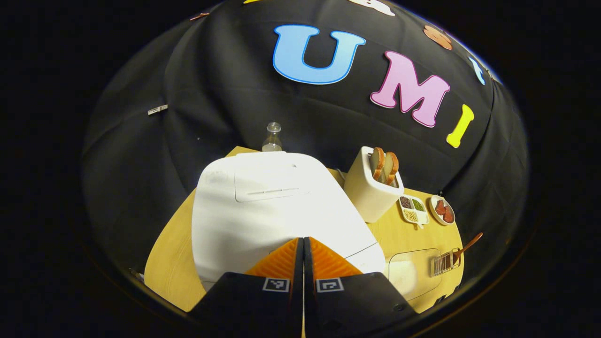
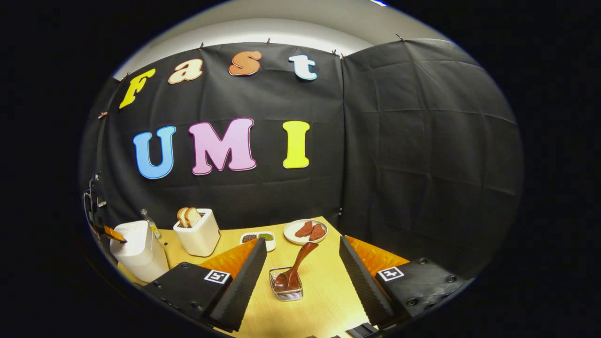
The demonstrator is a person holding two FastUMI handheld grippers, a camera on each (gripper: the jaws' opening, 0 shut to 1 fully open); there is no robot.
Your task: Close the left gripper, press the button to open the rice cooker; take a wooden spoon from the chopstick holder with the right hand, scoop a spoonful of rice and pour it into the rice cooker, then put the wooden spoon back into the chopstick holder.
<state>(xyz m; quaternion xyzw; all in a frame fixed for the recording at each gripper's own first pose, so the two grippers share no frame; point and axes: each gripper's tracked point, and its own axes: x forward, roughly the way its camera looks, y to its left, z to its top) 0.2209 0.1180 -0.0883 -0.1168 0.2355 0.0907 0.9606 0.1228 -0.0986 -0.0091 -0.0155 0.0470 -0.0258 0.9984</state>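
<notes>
Left hand-held gripper [image 1: 303,244] pressed together over the rice cooker [image 1: 263,206]; right hand-held gripper [image 2: 303,263] spread, wooden spoon [image 2: 296,270] at 12 o'clock on the yellow counter [image 2: 324,291].

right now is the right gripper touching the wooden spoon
Apart. In the right gripper view the right gripper is open, and the wooden spoon stands in the chopstick holder between its fingers with bare table on both sides.

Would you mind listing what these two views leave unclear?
- Rice cooker button: left gripper view, hidden behind the left gripper.
- Clear container contents: left gripper view, too washed out.
- Wooden spoon bowl: right gripper view, partly screened by the chopstick holder.
</notes>
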